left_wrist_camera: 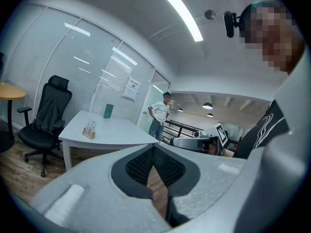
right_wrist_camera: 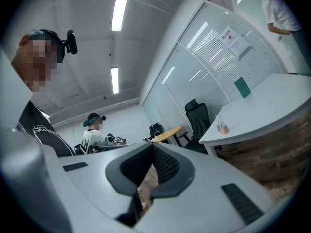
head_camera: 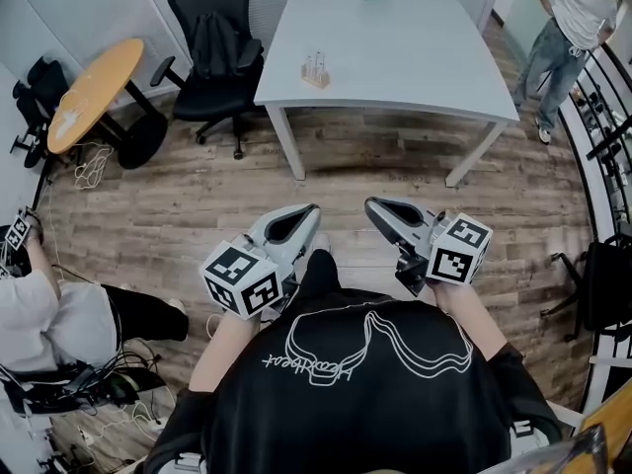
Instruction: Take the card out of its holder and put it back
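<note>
Two claws are held level in front of the torso, side by side and a little apart, with nothing between the jaws of either. The left claw [head_camera: 301, 217] is clenched: in the left gripper view its pads [left_wrist_camera: 167, 166] are seen meeting at the tips, and only floor shows through the gap behind them. The right claw [head_camera: 380, 210] is clenched likewise, closed on nothing in the right gripper view. The claws seem to be carried shut and empty because no grasp is called for at this distance, and the task appears not to be under way.

The holder [head_camera: 315, 70] stands well ahead of both claws on the white tabletop [head_camera: 415, 57], with a stretch of wooden floor [head_camera: 197, 205] between. Thin upright pieces are seen in it, but whether one is the card cannot be told at this range. From the left claw the holder [left_wrist_camera: 89, 129] lies ahead and to the left; from the right claw the holder [right_wrist_camera: 223, 126] lies ahead and to the right, so it sits roughly between the two lines of aim.

It is set close to the tabletop's near edge, probably so that it can be reached from the standing side. An approach is needed first. After that, the base would likely have to be steadied by one claw while the card is drawn upward by the other, since so light a holder could be dragged or tipped.
</note>
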The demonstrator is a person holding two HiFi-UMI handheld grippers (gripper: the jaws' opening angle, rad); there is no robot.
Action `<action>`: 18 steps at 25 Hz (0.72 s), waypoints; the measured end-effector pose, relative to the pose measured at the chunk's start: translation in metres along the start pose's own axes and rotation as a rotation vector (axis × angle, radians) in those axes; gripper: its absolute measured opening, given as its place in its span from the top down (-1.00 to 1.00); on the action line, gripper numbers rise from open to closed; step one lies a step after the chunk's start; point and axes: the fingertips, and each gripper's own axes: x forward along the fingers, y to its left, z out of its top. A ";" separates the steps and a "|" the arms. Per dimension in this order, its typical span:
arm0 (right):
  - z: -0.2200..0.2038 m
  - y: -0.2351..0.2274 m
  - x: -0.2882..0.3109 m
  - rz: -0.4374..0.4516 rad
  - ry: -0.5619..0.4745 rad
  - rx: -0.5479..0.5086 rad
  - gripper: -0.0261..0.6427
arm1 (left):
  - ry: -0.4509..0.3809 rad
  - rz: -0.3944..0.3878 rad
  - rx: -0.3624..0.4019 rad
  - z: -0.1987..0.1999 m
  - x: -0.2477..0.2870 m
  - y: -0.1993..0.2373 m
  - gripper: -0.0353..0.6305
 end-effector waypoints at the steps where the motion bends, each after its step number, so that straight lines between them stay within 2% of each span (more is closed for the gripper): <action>1: 0.001 -0.006 0.005 -0.005 -0.001 0.005 0.89 | 0.001 -0.001 -0.005 0.001 0.003 0.007 0.86; 8: 0.018 -0.064 0.050 -0.047 -0.001 0.057 0.89 | 0.025 -0.007 -0.042 0.016 0.036 0.074 0.86; 13: 0.030 -0.126 0.098 -0.090 -0.010 0.132 0.89 | 0.053 -0.015 -0.078 0.028 0.072 0.143 0.86; 18: 0.049 -0.179 0.152 -0.125 -0.011 0.155 0.89 | 0.089 -0.021 -0.098 0.044 0.109 0.216 0.86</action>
